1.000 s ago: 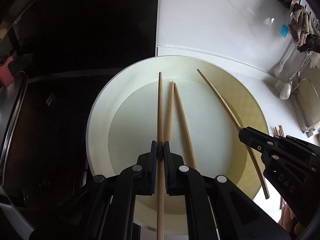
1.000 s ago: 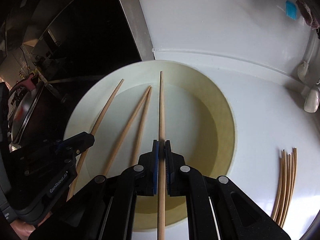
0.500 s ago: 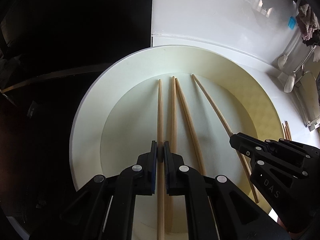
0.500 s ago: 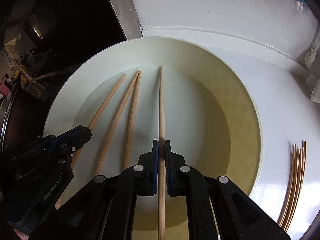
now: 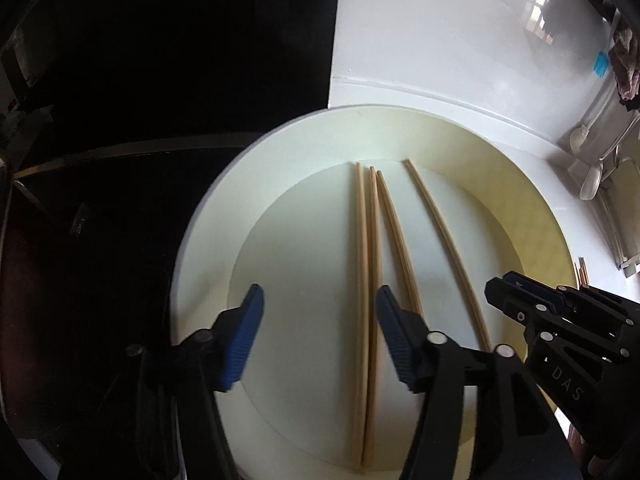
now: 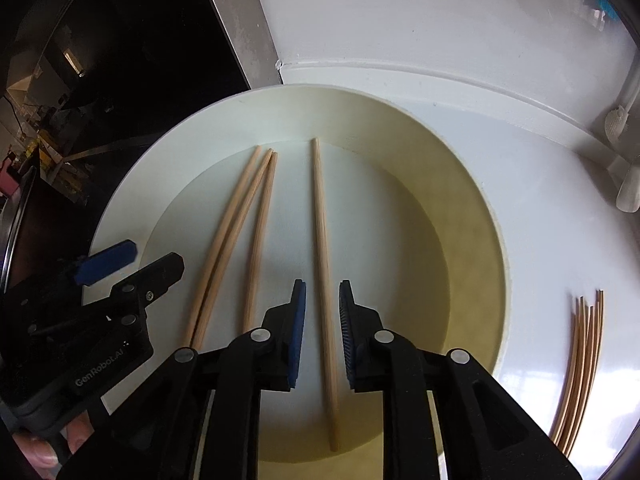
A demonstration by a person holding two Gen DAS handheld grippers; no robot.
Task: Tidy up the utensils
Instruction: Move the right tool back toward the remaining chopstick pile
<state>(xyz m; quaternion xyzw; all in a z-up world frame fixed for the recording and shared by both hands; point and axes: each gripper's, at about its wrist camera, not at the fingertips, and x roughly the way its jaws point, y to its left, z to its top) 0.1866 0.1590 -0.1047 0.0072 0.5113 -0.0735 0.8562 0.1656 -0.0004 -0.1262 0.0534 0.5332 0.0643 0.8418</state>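
Observation:
A large cream plate [image 5: 304,152] [image 6: 472,184] lies on the white counter with several wooden chopsticks in it. My left gripper [image 5: 318,300] is open above the plate's left half; the chopstick it let go [image 5: 362,280] lies beside two others [image 5: 390,216]. My right gripper [image 6: 322,292] is open, its pads either side of a single chopstick [image 6: 322,240] lying flat in the plate. That chopstick shows in the left wrist view [image 5: 444,236], with the right gripper [image 5: 504,288] at its near end. The left gripper also shows in the right wrist view [image 6: 132,260].
A bundle of several chopsticks [image 6: 580,368] lies on the counter right of the plate. White spoons [image 5: 592,180] and a wire rack sit at the far right. A dark cooktop [image 5: 120,120] borders the plate on the left.
Both grippers have opened and let go of their chopsticks, which now lie flat in the plate. Both views have moved closer over the plate.

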